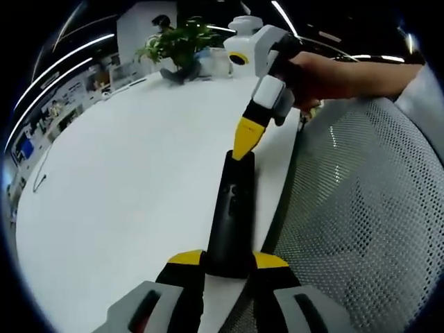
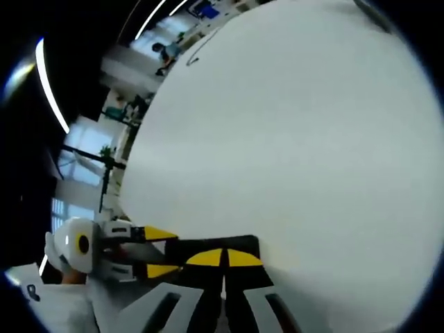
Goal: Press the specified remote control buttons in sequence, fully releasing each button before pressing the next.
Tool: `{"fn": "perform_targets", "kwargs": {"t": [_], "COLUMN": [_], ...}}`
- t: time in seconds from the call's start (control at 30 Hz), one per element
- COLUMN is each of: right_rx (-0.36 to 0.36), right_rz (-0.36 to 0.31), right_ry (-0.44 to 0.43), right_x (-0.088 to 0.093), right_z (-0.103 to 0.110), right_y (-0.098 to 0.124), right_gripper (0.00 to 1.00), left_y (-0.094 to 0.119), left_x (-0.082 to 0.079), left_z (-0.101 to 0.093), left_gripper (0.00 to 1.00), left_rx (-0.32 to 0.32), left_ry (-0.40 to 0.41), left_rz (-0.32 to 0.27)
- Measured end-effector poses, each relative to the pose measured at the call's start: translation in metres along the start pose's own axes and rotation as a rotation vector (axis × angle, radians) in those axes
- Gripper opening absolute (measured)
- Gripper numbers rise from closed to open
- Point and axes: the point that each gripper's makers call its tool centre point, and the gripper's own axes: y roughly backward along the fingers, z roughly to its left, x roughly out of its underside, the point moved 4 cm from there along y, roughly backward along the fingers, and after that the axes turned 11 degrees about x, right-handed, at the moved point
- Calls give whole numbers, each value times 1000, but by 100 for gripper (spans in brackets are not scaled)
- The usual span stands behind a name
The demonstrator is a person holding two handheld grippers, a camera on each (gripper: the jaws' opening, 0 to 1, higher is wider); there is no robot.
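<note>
- remote control [image 1: 232, 218], long and black, lies at the near edge of the white bench [image 1: 125, 180], its length running away from the left hand-held gripper [image 1: 229, 262].
- left hand-held gripper has its two yellow-tipped jaws closed in on the near end of the remote control, one on each side, so it grips that end.
- right hand-held gripper [image 1: 244, 142] comes in from the upper right in the left gripper view, held by a hand [image 1: 326, 76]; its yellow jaws are drawn together to a single point, and that point rests on the far end of the remote control's top face.
- in the right gripper view the right hand-held gripper [image 2: 223, 258] shows its two yellow tips pressed side by side with no gap, sitting on the dark face of the remote control [image 2: 208, 260].
- left hand-held gripper [image 2: 156, 252] appears at the lower left of that view, its yellow jaws on either side of the remote control's end.
- mesh chair back [image 1: 361, 208] stands just beside the bench edge to the right.
- potted plant [image 1: 179, 43] sits at the far end of the bench, well apart from the remote control.
</note>
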Motion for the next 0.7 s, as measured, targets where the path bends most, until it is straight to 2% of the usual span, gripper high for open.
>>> {"fn": "perform_targets", "kwargs": {"t": [0.13,0.2,0.47,0.7], "right_rx": [16,19,15,-57], "right_rz": [5,4,9,-22], "right_ry": [48,43,31,6], "right_x": [-1,-1,-1,-6], "right_z": [1,1,1,9], "right_y": [0,0,1,5], "right_gripper": [0,0,0,0], "left_y": [0,-1,0,-1], "left_x": [0,0,-1,-2], "left_z": [1,0,1,1], "left_gripper": [25,25,25,25], "left_rx": [-5,-14,-13,-16], "left_ry": [-7,-41,-33,-33], "left_rz": [1,9,3,-8]}}
